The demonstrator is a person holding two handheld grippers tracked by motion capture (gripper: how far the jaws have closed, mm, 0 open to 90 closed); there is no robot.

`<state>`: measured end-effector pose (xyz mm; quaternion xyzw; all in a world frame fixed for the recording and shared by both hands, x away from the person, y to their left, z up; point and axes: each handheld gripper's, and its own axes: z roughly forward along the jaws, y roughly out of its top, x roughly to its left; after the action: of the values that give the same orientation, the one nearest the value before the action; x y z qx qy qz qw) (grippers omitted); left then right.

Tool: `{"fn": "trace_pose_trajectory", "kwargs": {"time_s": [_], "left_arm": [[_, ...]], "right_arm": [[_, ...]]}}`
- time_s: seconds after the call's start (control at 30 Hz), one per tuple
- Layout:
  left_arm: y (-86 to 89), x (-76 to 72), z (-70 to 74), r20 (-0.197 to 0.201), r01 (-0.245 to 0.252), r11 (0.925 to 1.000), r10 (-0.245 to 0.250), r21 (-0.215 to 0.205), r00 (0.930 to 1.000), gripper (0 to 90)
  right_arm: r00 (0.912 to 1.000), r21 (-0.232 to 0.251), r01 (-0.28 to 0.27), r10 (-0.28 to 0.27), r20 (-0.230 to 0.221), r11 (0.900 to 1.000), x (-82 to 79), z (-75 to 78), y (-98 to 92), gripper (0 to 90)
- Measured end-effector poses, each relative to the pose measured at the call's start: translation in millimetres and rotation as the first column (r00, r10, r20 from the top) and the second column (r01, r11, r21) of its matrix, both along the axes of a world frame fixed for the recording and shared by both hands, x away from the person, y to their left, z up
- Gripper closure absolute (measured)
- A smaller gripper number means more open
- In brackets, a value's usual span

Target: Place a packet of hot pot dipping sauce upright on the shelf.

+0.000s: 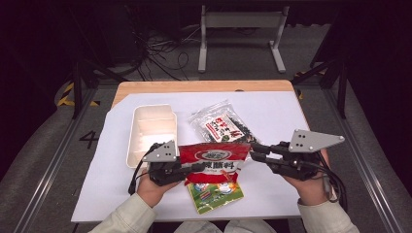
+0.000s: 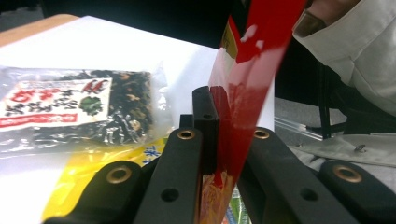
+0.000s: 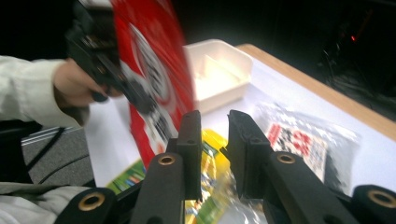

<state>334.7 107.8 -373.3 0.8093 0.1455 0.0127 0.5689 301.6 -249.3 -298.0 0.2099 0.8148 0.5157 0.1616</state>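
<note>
The left tongs (image 1: 194, 169) are pinching the red bag (image 1: 216, 162) tight, holding it up over the surface (image 1: 277, 116) (above a yellow-green packet (image 1: 214, 194)); the right tongs (image 1: 253, 151) are standing a little open beside it, gripping nothing.

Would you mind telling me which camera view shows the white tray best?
The high view: the white tray lies whole on the paper, its divider and both compartments visible from above. The right gripper view shows it farther off, blurred and partly behind the red bag. The left gripper view looks towards the seaweed packet instead.
</note>
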Motion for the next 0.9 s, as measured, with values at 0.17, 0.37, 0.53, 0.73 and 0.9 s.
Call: {"fn": "trace_pose_trajectory", "kwargs": {"time_s": [0.17, 0.37, 0.53, 0.73, 0.9], "left_arm": [[8.8, 4.4, 12.0, 0.026, -0.021, 0.9997, 0.021, 0.008, 0.9994, 88.9], [20.2, 10.3, 27.7, 0.041, -0.052, 0.9981, 0.05, 0.035, 0.9979, 88.9], [29.8, 17.0, 35.9, 0.057, -0.086, 0.995, 0.083, 0.05, 0.9949, 88.9], [53.5, 30.8, 47.4, 0.088, -0.142, 0.9895, 0.14, 0.025, 0.9862, 88.9], [66.7, 40.9, 50.5, 0.091, -0.162, 0.9867, 0.162, -0.002, 0.9827, 88.9]], "right_arm": [[0.9978, -0.016, 0.053, -0.053, -0.041, 0.998, 8.2, -12.3, -15.0, 73.8], [0.9906, -0.037, 0.108, -0.111, -0.08, 0.993, 19.2, -27.4, -30.1, 73.9], [0.9845, -0.048, 0.134, -0.138, -0.108, 0.99, 24.9, -36.2, -37.5, 73.9], [0.9802, -0.052, 0.149, -0.154, -0.124, 0.987, 28.5, -42.1, -42.2, 74.0], [0.9767, -0.074, 0.167, -0.176, -0.123, 0.983, 30.0, -46.2, -45.9, 74.6]]}}
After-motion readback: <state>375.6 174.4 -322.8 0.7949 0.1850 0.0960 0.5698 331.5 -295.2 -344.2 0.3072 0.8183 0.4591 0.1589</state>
